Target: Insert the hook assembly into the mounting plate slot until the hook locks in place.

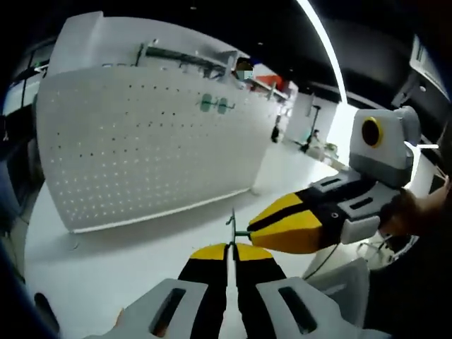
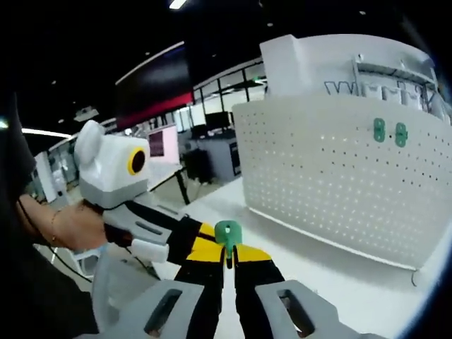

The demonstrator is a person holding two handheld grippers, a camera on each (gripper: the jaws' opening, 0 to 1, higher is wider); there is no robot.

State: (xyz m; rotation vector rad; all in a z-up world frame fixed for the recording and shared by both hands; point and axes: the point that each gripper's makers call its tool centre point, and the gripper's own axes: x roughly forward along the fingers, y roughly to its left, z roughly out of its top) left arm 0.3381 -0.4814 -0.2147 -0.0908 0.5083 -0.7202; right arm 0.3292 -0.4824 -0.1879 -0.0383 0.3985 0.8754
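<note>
Both grippers are clamping the green-headed hook assembly between them above the white table: the left gripper is pinching its thin wire, the right gripper its green end. The white pegboard mounting plate is standing well apart, two green clips sitting on it.

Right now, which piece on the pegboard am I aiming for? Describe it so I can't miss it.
Start at the big white pegboard standing upright on the white table. High on its face sit two small green mounting plates side by side. They are the only coloured items on the otherwise plain perforated white panel, matching the green hook piece held at the fingers.
</note>
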